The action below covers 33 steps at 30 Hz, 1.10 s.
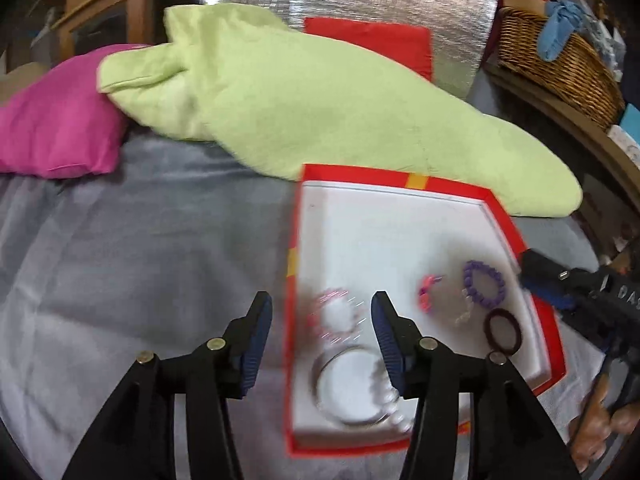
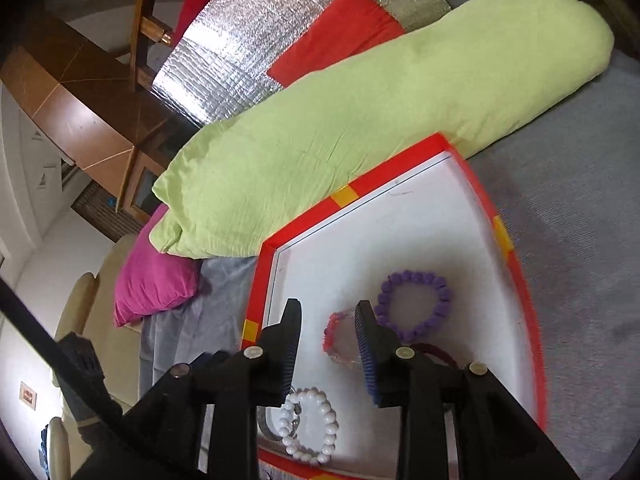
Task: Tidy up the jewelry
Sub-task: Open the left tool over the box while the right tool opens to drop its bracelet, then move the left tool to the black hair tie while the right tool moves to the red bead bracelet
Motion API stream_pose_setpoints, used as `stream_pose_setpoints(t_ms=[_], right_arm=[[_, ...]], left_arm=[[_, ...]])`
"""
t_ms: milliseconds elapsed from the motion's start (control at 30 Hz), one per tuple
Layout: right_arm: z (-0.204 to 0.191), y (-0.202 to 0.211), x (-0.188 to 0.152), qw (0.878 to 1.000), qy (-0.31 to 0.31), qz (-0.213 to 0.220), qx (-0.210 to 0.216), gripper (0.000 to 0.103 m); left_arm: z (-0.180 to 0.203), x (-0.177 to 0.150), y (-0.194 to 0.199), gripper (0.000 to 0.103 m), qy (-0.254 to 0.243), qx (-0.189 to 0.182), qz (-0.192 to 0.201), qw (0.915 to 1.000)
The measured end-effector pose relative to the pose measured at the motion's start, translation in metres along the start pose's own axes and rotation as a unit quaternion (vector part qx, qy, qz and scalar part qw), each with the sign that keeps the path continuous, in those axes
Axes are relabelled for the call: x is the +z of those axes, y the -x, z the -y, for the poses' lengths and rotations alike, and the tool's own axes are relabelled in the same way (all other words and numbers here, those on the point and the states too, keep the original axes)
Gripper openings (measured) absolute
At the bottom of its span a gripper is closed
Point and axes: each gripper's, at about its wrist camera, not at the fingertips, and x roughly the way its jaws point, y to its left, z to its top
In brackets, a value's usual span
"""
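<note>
A red-rimmed box with a white inside [image 1: 400, 236] [image 2: 360, 248] lies on the grey bedspread and holds several bracelets. In it are a purple bead bracelet [image 1: 482, 283] [image 2: 414, 305], a pink bracelet [image 1: 427, 293] [image 2: 334, 336], a dark hair band [image 1: 503, 328], a white pearl bracelet [image 2: 309, 426], a clear bangle [image 1: 348, 388] and a blurred pink-and-clear bracelet [image 1: 334, 316]. My left gripper [image 1: 322, 316] is open and empty above the box's left edge. My right gripper [image 2: 328, 320] is open and empty above the pink bracelet; it also shows in the left wrist view [image 1: 560, 280].
A long green pillow [image 1: 320, 104] [image 2: 360, 120] lies right behind the box. A magenta pillow [image 1: 56, 132] [image 2: 156, 276] lies at the far left. A red cushion [image 1: 372, 42] leans on a silver foil sheet [image 1: 440, 12]. A wicker basket [image 1: 560, 64] stands at the right.
</note>
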Motion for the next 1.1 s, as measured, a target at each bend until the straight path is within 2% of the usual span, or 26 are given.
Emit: stream_pose_setpoints(t_ms=[167,400,433,467,533,700,800,1100], right_arm=[[0.002,0.019,-0.001,1.000,0.007,0.004,-0.008,0.031],[-0.004,0.039,-0.016,0.999,0.036,-0.004,-0.028,0.031],[-0.005,0.042,-0.019,0.999,0.039,-0.006,-0.030,0.033],[-0.006,0.046,-0.021,0.999,0.041,-0.010,-0.031,0.040],[-0.008,0.053,-0.028,0.998,0.048,-0.015,-0.034,0.052],[-0.013,0.074,-0.042,0.997,0.068,-0.018,-0.038,0.052],[-0.013,0.089,-0.053,0.996,0.076,-0.020,-0.040,0.052],[-0.012,0.120,-0.093,0.993,0.099,-0.043,-0.054,0.052]], left_arm=[[-0.007,-0.011,0.028,0.062,-0.011,0.055,0.015,0.9983],[-0.006,-0.029,0.051,0.064,-0.012,0.099,0.016,0.9949],[-0.006,-0.031,0.054,0.064,-0.012,0.103,0.016,0.9944],[-0.005,-0.035,0.057,0.064,-0.011,0.107,0.017,0.9940],[-0.005,-0.040,0.065,0.064,-0.008,0.106,0.021,0.9941],[-0.002,-0.056,0.090,0.065,-0.016,0.108,0.042,0.9931],[0.001,-0.068,0.100,0.072,-0.024,0.117,0.048,0.9917],[-0.003,-0.106,0.119,0.073,-0.031,0.125,0.040,0.9909]])
